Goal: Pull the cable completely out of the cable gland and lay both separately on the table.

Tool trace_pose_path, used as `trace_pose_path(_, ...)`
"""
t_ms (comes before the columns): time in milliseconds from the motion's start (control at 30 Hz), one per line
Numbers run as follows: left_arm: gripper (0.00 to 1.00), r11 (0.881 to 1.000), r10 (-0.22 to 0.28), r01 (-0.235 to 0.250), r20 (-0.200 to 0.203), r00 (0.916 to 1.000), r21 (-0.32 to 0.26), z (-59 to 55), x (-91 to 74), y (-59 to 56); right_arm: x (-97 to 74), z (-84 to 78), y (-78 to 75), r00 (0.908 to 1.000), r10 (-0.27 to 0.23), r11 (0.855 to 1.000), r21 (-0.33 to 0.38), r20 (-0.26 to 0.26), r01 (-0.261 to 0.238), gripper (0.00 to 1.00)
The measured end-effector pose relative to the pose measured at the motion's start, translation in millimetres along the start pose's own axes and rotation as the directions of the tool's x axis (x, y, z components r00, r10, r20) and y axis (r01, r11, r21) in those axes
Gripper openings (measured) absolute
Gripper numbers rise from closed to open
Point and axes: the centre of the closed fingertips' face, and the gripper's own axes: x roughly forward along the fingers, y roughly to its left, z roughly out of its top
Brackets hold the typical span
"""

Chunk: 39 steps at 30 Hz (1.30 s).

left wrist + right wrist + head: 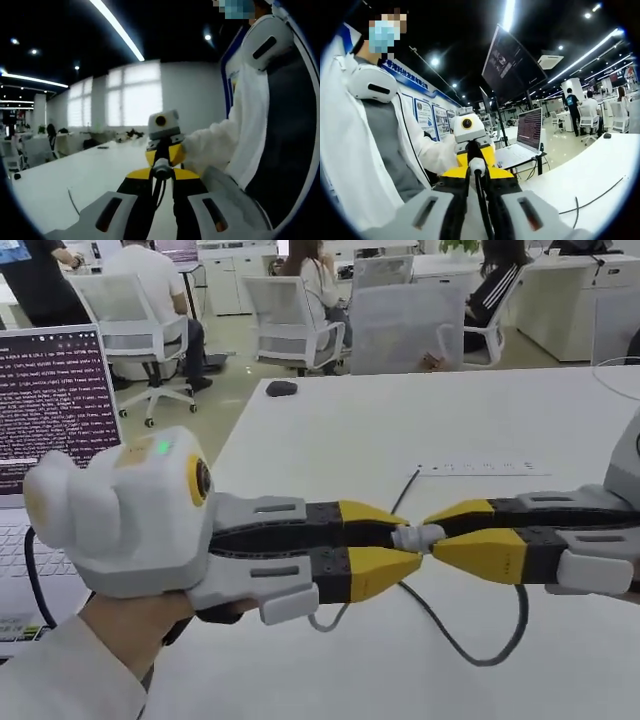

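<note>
A small white cable gland (415, 537) hangs above the white table (330, 440), held between two yellow-tipped grippers that meet nose to nose. My left gripper (400, 538), coming from the left in a hand, is shut on the gland's wider end. My right gripper (432, 537) comes from the right and is shut on the black cable at the gland's narrow end. The black cable (520, 615) loops on the table below. In the left gripper view the gland (162, 168) sits at my jaw tips. In the right gripper view the cable (481, 197) runs back between the jaws from the gland (476, 165).
An open laptop (50, 400) stands at the table's left edge. A dark mouse (281, 388) lies at the far edge and a white power strip (480, 469) lies behind the grippers. People sit on white office chairs (300, 320) beyond the table.
</note>
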Motion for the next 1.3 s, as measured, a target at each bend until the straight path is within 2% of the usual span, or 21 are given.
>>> trace_pose_path(100,0.15,1.0,-0.005,0.005,0.002,1.0,-0.015,-0.2,-0.5,0.6,1.1,-0.3,1.2,1.0,0.007,1.0,-0.012,-0.005,-0.007,0.12)
trace_pose_path(167,0.15,0.999,-0.012,0.012,-0.011,0.9999,-0.045,-2.5,-0.6,1.1,1.6,-3.8,2.5,0.9997,0.007,0.996,-0.087,-0.024,-0.009,0.12)
trace_pose_path(233,0.15,0.992,-0.026,0.024,-0.012,0.9996,-0.126,-4.4,-0.8,-0.5,2.2,-4.9,4.2,0.9997,0.005,0.989,-0.145,-0.026,-0.009,0.12)
trace_pose_path(267,0.15,0.987,-0.034,0.032,-0.009,0.9994,-0.159,-4.7,-0.8,-1.3,2.6,-6.0,6.5,0.9997,0.009,0.99,-0.144,-0.024,-0.012,0.12)
trace_pose_path(333,0.15,0.981,-0.028,0.026,-0.006,0.9996,-0.193,-6.2,-0.7,0.4,2.8,-7.7,5.6,0.9996,0.0,0.983,-0.185,-0.027,-0.005,0.12)
trace_pose_path(367,0.15,0.974,-0.026,0.024,-0.006,0.9996,-0.226,-7.8,-0.6,1.3,2.7,-8.0,3.3,0.9995,-0.007,0.97,-0.245,-0.029,0.0,0.12)
trace_pose_path(400,0.15,0.967,-0.021,0.02,-0.002,0.9998,-0.254,-8.7,-0.5,2.6,3.1,-9.0,3.1,0.9995,-0.013,0.944,-0.329,-0.027,0.003,0.12)
trace_pose_path(433,0.15,0.95,-0.025,0.023,-0.001,0.9997,-0.311,-10.5,-0.4,2.6,3.1,-10.1,3.8,0.9996,-0.008,0.93,-0.367,-0.028,-0.003,0.12)
trace_pose_path(467,0.15,0.938,-0.035,0.031,-0.005,0.9994,-0.344,-12.2,-0.7,1.5,3.3,-13.2,5.9,0.9994,0.0,0.927,-0.374,-0.036,-0.013,0.12)
trace_pose_path(500,0.15,0.934,-0.031,0.028,-0.002,0.9995,-0.357,-13.6,-0.6,2.3,3.2,-13.7,5.4,0.9994,-0.004,0.931,-0.365,-0.034,-0.009,0.12)
trace_pose_path(533,0.15,0.941,-0.028,0.026,0.0,0.9996,-0.336,-14.5,-0.8,2.7,3.7,-14.6,5.2,0.9993,-0.006,0.933,-0.359,-0.036,-0.007,0.12)
trace_pose_path(633,0.15,0.94,-0.021,0.019,-0.003,0.9998,-0.34,-18.0,-0.5,0.8,3.3,-17.1,2.6,0.9983,-0.017,0.945,-0.328,-0.056,-0.002,0.13)
trace_pose_path(667,0.15,0.943,-0.018,0.016,-0.004,0.9998,-0.333,-18.8,-0.6,0.8,3.1,-19.0,1.3,0.9977,-0.024,0.958,-0.287,-0.064,0.005,0.13)
trace_pose_path(733,0.15,0.965,-0.009,0.009,-0.001,1.0,-0.262,-18.6,-1.4,1.0,0.7,-24.1,1.3,0.9957,-0.015,0.973,-0.231,-0.092,-0.007,0.14)
trace_pose_path(800,0.15,0.985,0.001,0.001,0.01,1.0,-0.174,-16.5,-3.3,0.0,-1.9,-27.6,-2.5,0.9931,-0.038,0.976,-0.217,-0.111,0.013,0.14)
trace_pose_path(933,0.15,0.982,0.004,-0.002,0.012,0.9999,-0.186,-17.1,-6.2,-2.3,-5.8,-30.7,-5.9,0.9922,-0.07,0.977,-0.208,-0.103,0.047,0.08)
trace_pose_path(1033,0.16,0.989,0.003,-0.005,-0.015,0.9999,-0.149,-21.9,-4.3,-5.0,-3.7,-36.4,-4.0,0.9913,-0.068,0.982,-0.183,-0.113,0.047,0.04)
trace_pose_path(1133,0.16,0.997,0.002,-0.004,-0.021,0.9998,-0.079,-23.7,-0.4,-7.5,-1.8,-37.5,-1.2,0.9938,-0.066,0.979,-0.199,-0.089,0.048,0.03)
trace_pose_path(1167,0.17,0.998,0.021,-0.022,-0.013,0.9997,-0.064,-22.0,0.8,-6.1,-2.5,-38.5,0.1,0.9938,-0.062,0.978,-0.204,-0.092,0.043,0.03)
trace_pose_path(1233,0.19,0.997,0.015,-0.013,0.018,0.9997,-0.082,-16.6,3.6,-8.2,-2.2,-39.5,0.0,0.9935,-0.066,0.975,-0.217,-0.093,0.044,0.03)
trace_pose_path(1300,0.3,0.995,0.01,-0.006,0.037,0.9992,-0.101,-14.6,7.1,-8.9,-1.9,-38.1,0.4,0.9942,-0.068,0.968,-0.247,-0.083,0.046,0.03)
